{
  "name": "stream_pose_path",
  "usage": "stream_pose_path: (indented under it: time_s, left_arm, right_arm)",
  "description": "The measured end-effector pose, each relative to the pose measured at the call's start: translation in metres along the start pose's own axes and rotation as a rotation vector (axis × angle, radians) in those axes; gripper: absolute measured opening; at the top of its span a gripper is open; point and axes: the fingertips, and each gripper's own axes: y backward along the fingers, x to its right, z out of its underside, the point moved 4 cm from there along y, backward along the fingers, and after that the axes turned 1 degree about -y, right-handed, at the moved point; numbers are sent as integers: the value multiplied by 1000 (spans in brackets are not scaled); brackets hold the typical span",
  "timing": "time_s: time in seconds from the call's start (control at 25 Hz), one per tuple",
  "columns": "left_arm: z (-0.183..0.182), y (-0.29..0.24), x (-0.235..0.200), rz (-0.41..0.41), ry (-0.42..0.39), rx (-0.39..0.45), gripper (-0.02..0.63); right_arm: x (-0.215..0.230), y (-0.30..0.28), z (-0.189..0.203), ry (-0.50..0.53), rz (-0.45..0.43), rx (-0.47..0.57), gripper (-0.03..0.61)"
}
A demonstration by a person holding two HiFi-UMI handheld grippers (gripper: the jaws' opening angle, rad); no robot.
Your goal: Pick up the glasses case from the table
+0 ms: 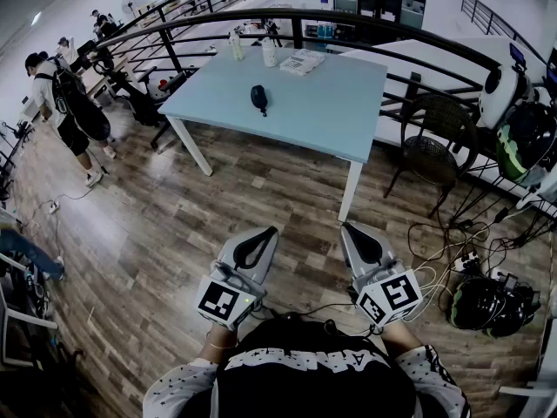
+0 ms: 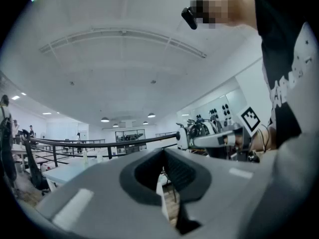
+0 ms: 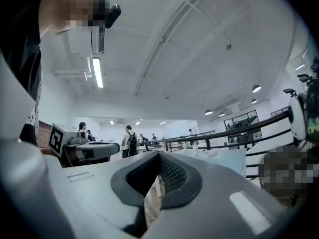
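Observation:
The glasses case (image 1: 259,98) is a small dark oval lying alone on the left half of the pale blue table (image 1: 331,111). Both grippers are held close to my body over the wooden floor, well short of the table's near edge. My left gripper (image 1: 264,232) has its jaws together with nothing between them. My right gripper (image 1: 350,229) is shut and empty too. In the left gripper view the closed jaws (image 2: 164,152) point level towards the table (image 2: 62,173). In the right gripper view the tips (image 3: 158,154) meet the same way. Neither gripper view shows the case.
Bottles (image 1: 236,45) and a white packet (image 1: 302,61) stand at the table's far edge. A dark chair (image 1: 435,146) sits right of the table, before a black railing (image 1: 452,46). Helmets (image 1: 487,303) and cables lie on the floor at right. People (image 1: 65,103) stand far left.

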Motion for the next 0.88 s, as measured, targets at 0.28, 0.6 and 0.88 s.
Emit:
stream_pose_path:
  time_s: [0.28, 0.6, 0.88]
  left_arm:
    - [1, -4, 8, -2, -8, -7, 0]
    - [2, -4, 25, -26, -19, -36, 0]
    - [14, -2, 45, -37, -37, -79, 0]
  right_arm:
    - [7, 7, 4, -17, 3, 1, 5]
    - [17, 22, 9, -71, -5, 17, 5]
    - [28, 38, 26, -125, -19, 16, 5]
